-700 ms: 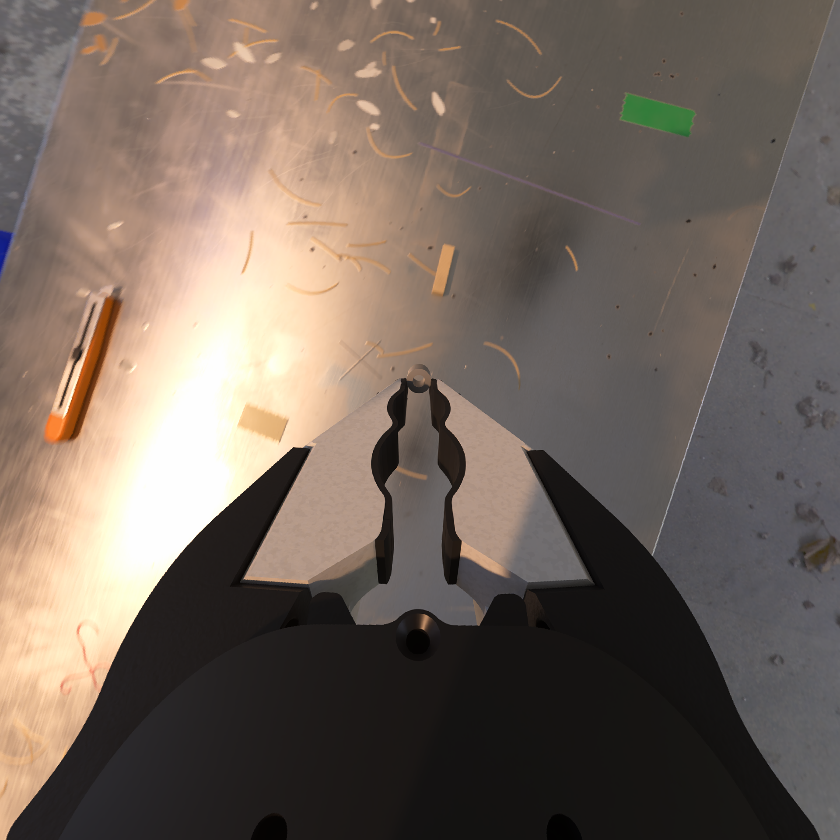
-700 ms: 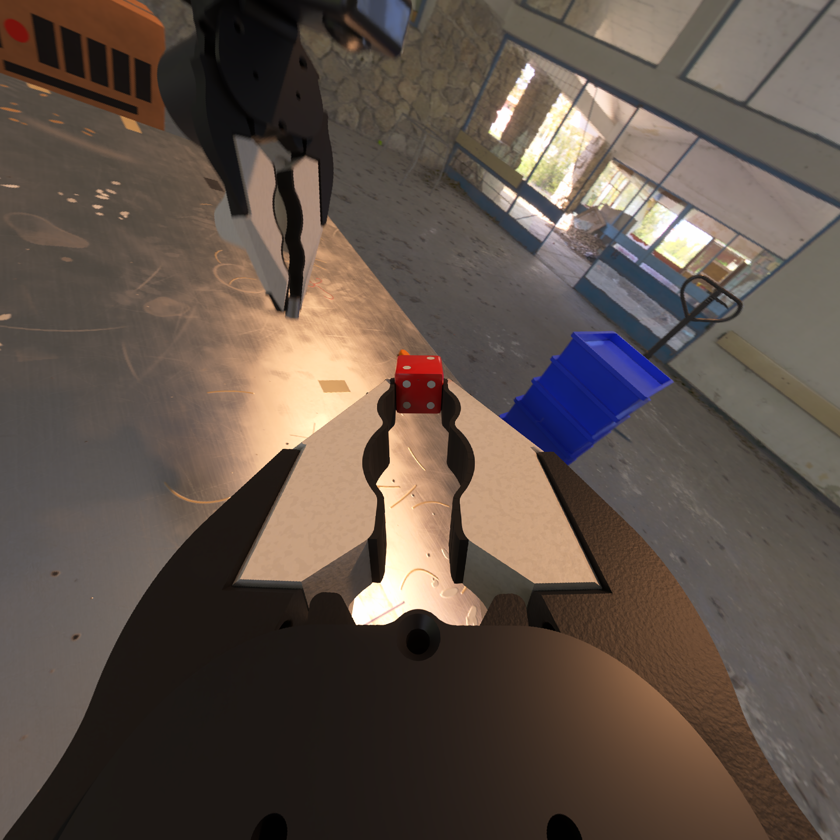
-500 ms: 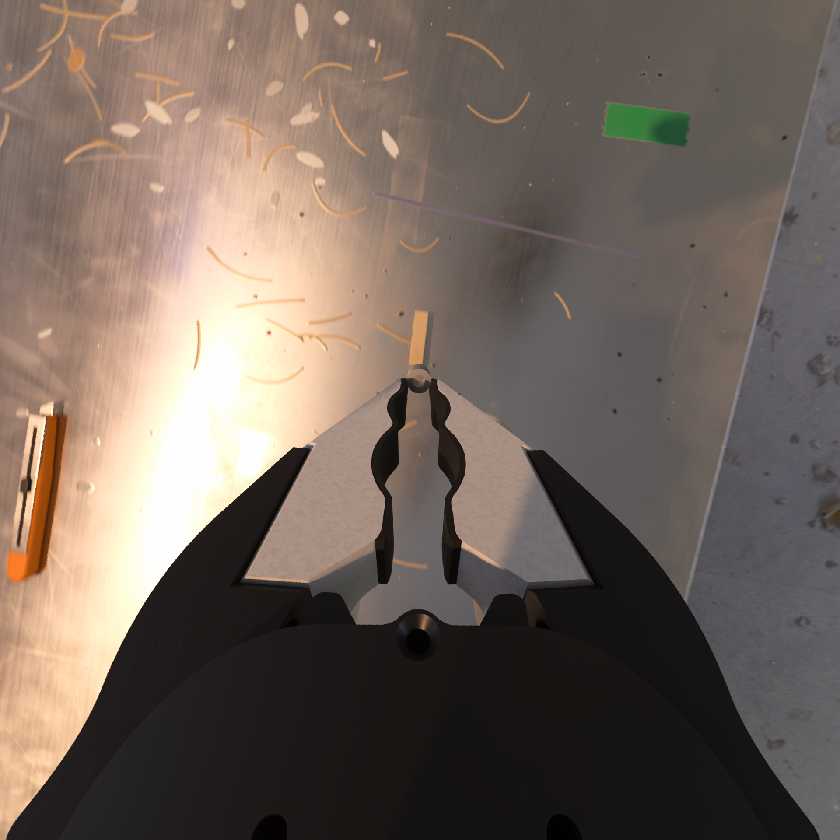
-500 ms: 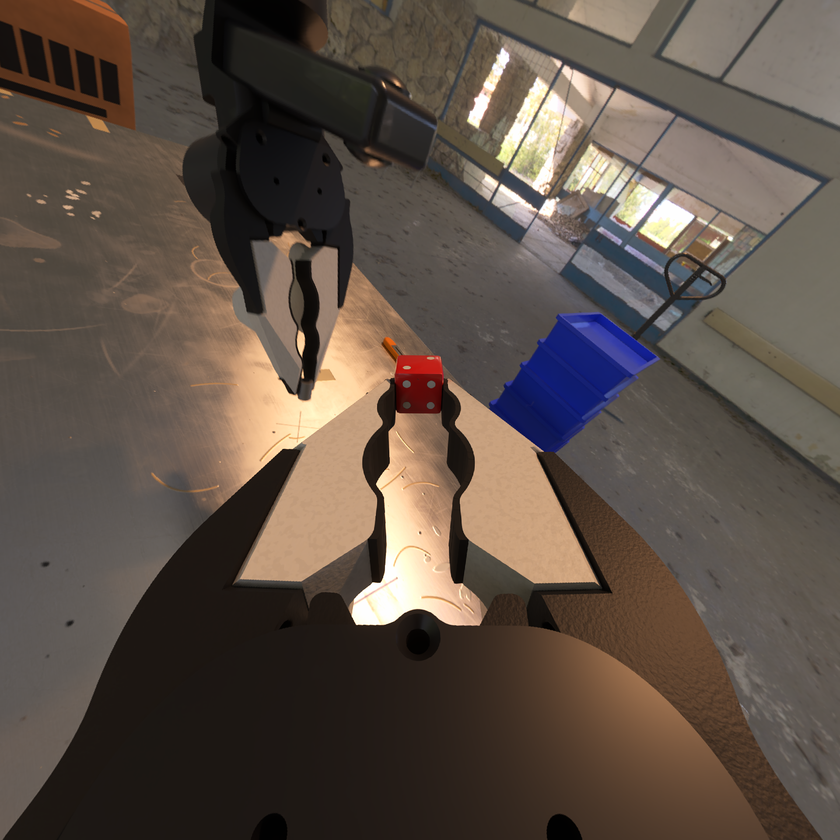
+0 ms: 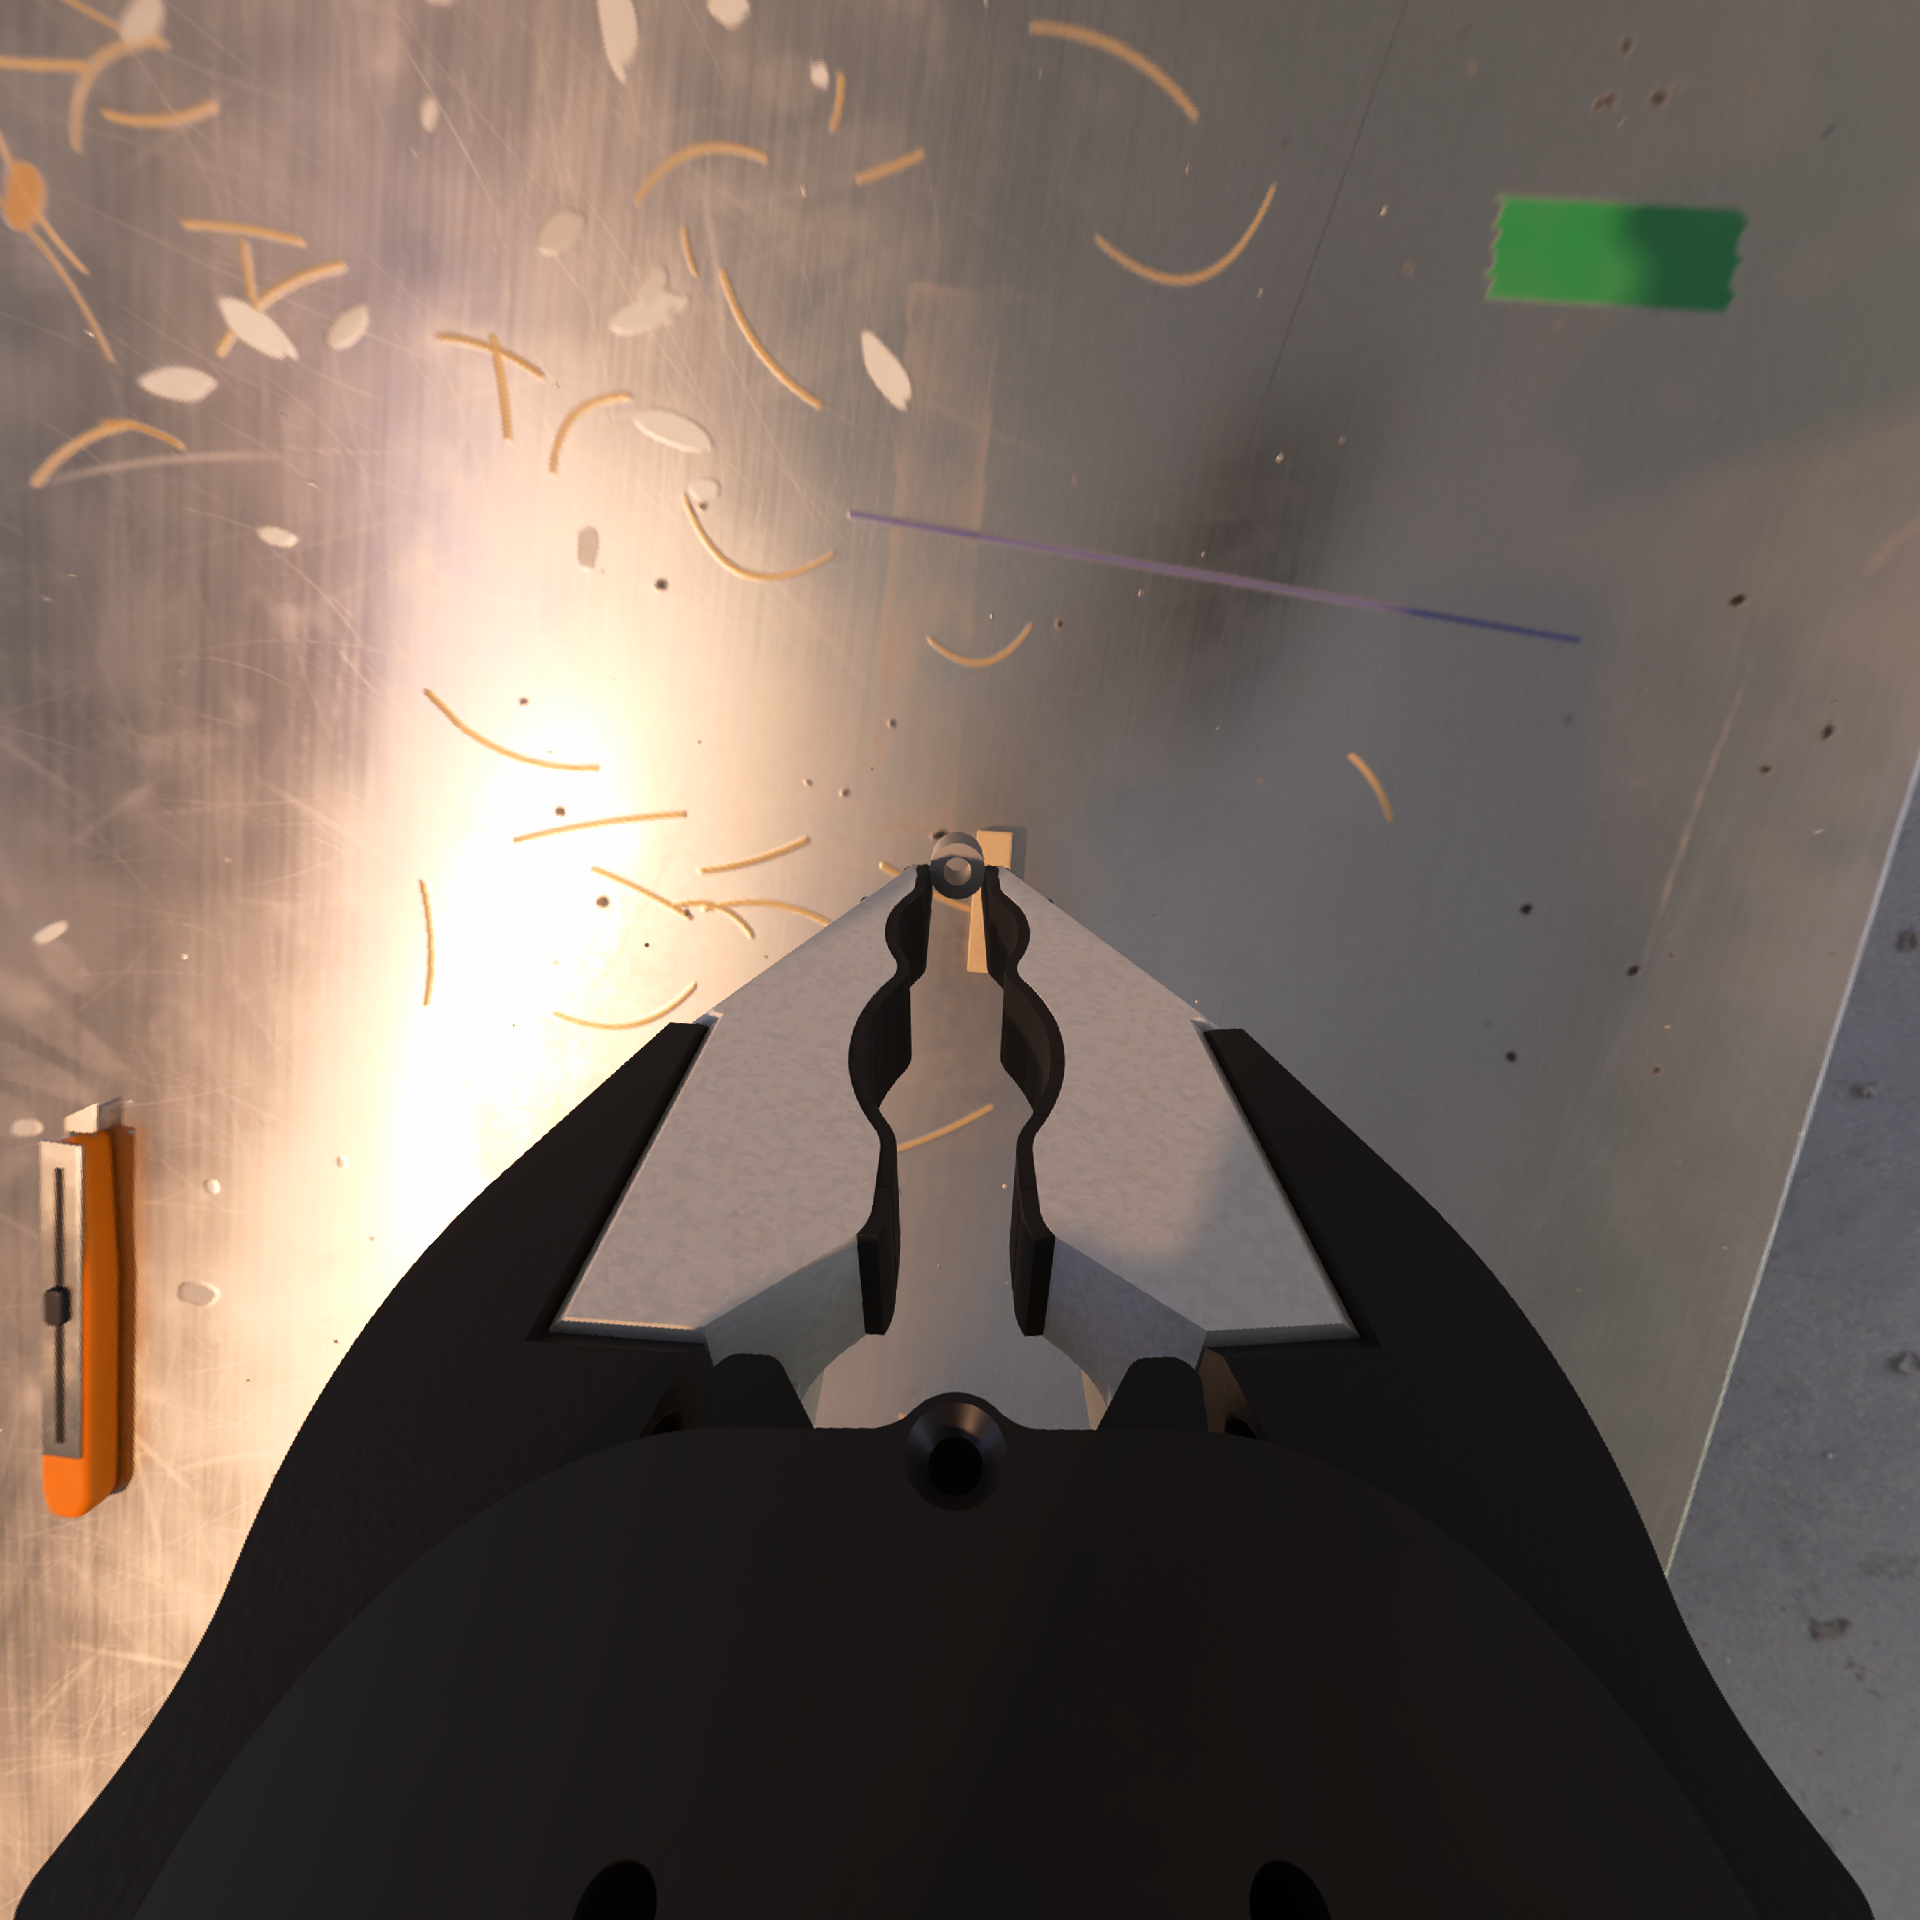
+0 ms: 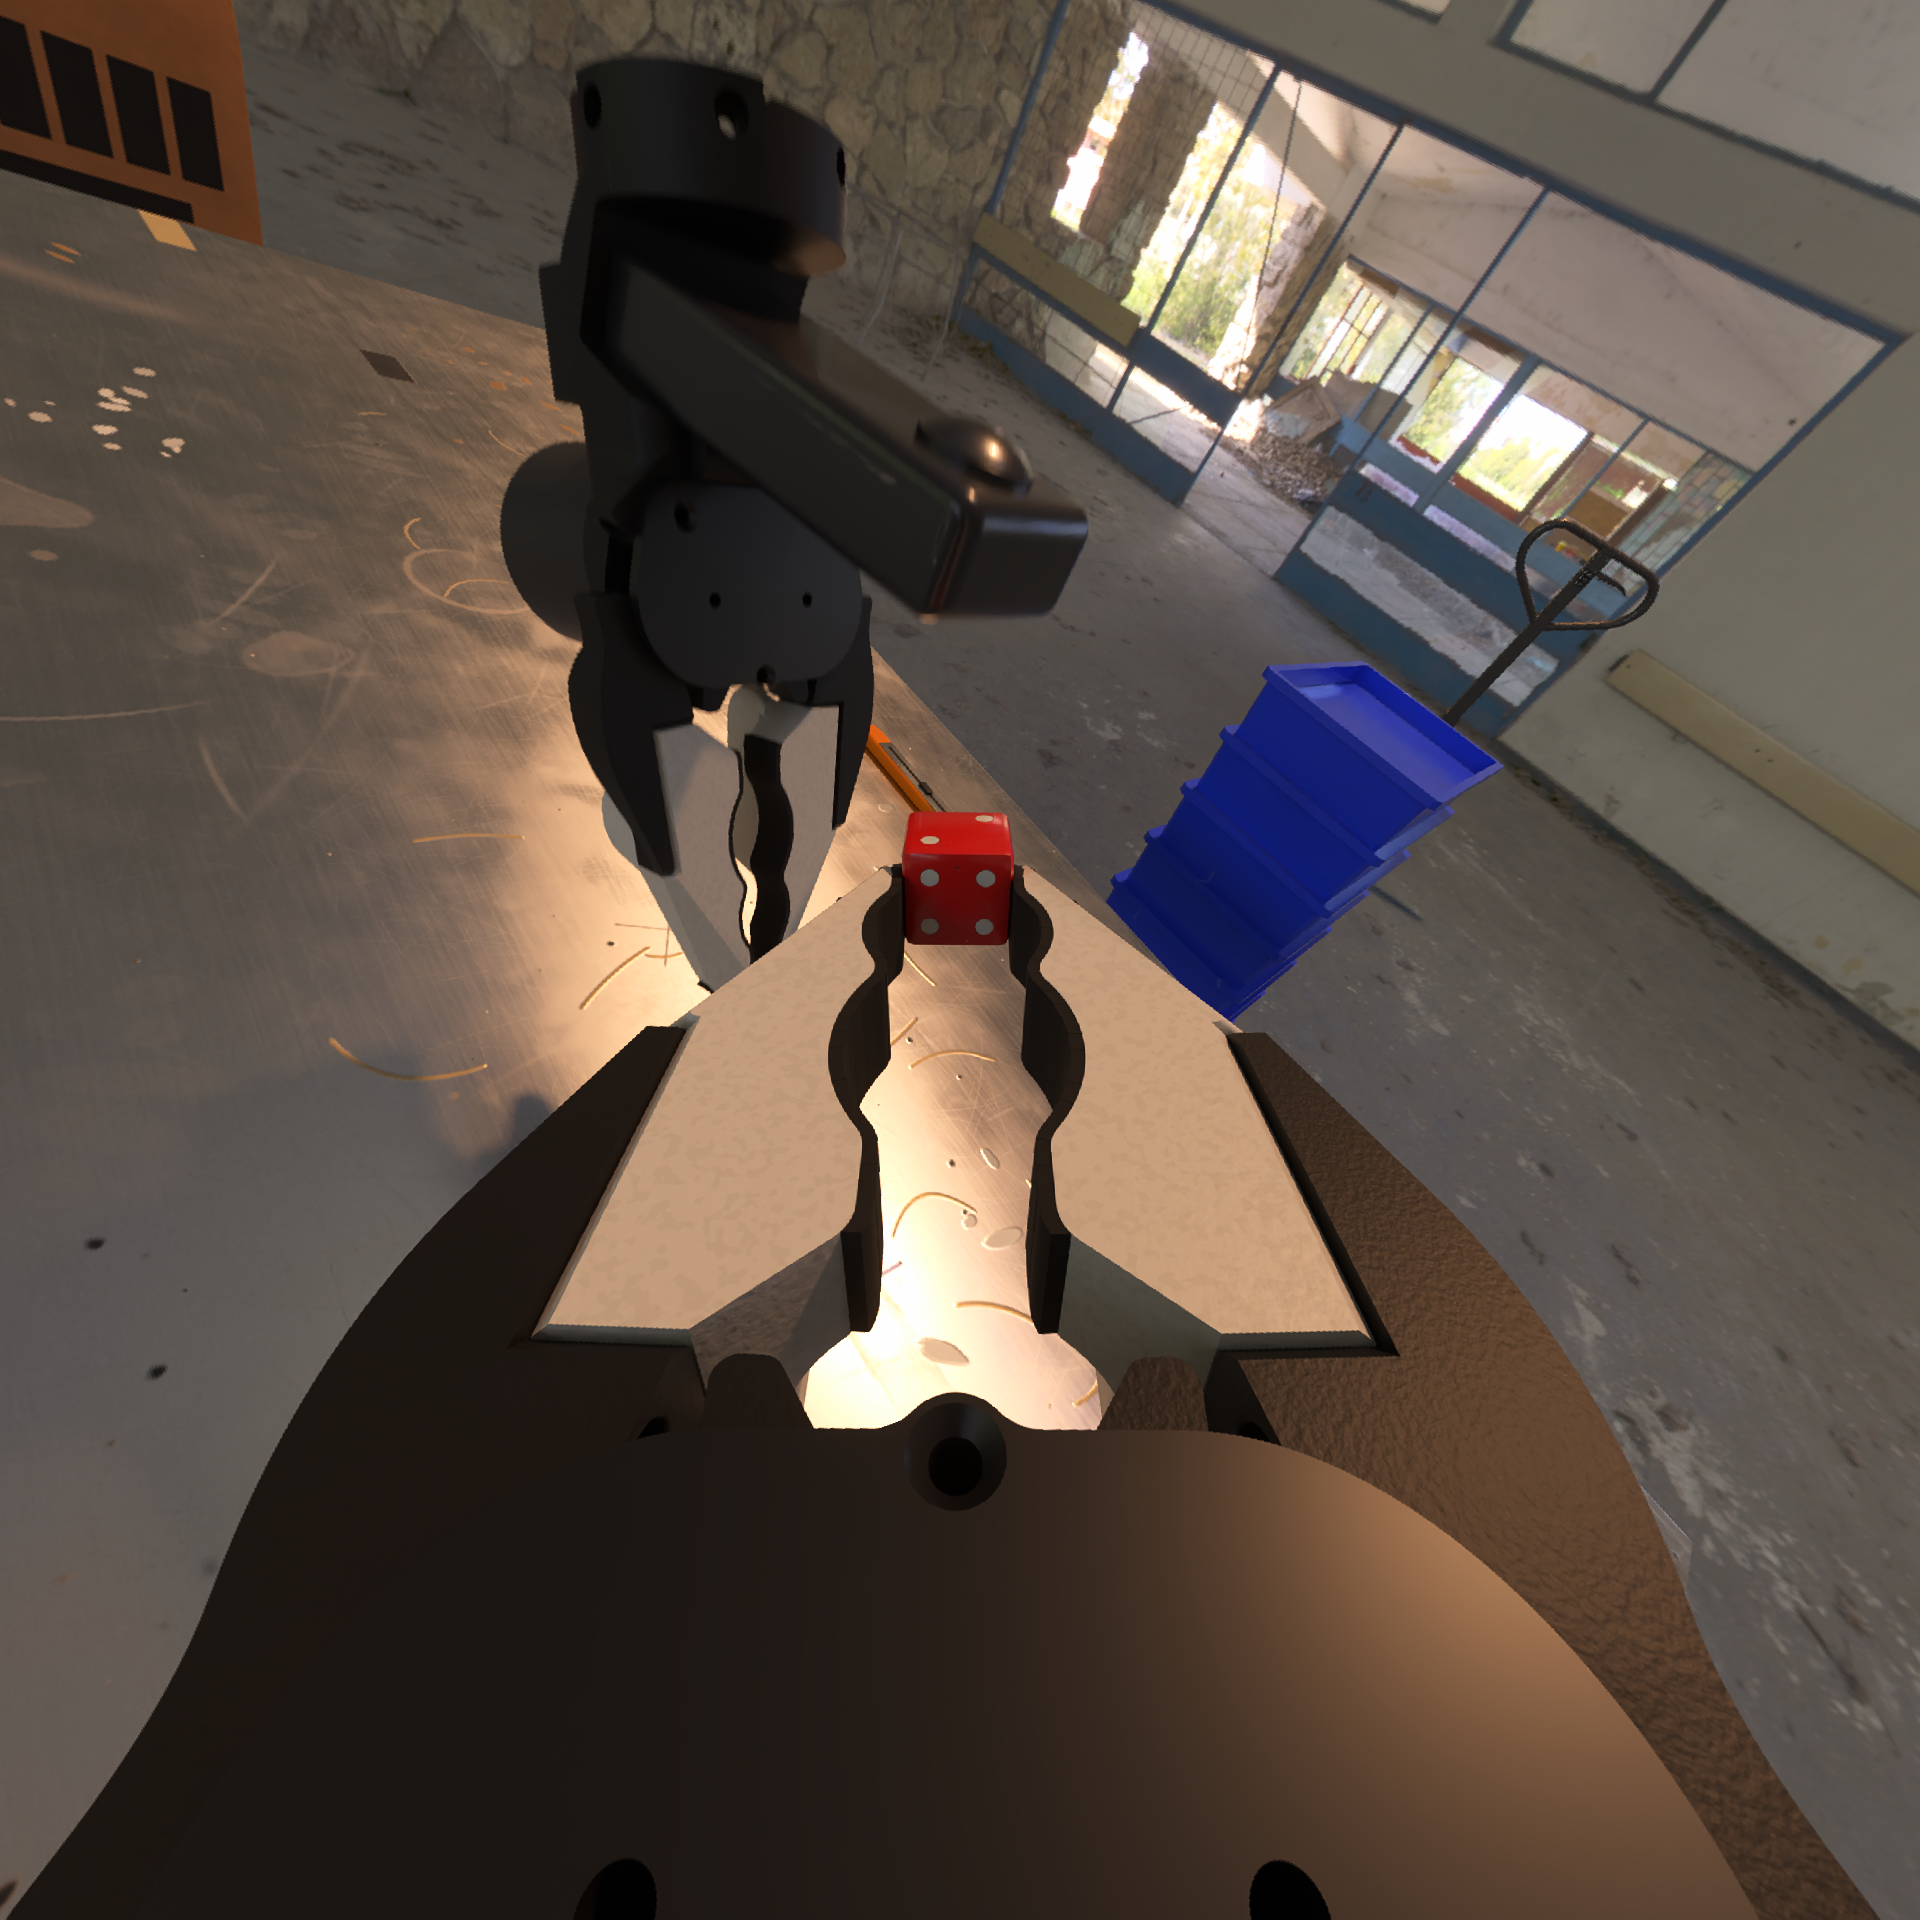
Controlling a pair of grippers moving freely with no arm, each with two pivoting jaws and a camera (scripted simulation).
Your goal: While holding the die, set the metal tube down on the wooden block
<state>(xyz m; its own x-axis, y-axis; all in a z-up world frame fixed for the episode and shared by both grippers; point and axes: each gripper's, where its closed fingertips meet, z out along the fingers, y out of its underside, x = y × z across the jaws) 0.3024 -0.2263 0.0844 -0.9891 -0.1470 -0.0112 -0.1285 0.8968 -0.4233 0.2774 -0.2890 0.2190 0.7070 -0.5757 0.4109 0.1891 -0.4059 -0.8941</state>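
Left gripper (image 5: 957,883) pinching metal tube (image 5: 956,871) at fingertips, tube seen end-on, hanging over metal tabletop (image 5: 1351,935). Wooden block (image 5: 992,902) lying flat just beyond tips, partly hidden behind tube and fingers. Right gripper (image 6: 957,896) clamping red die (image 6: 957,879) between tips, holding it above table. Orange utility knife (image 5: 85,1320) resting far left. Green tape (image 5: 1616,252) sticking near far edge.

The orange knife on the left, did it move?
Cannot tell. The orange knife lies lower in the left wrist view, but so does the green tape; the camera moved.
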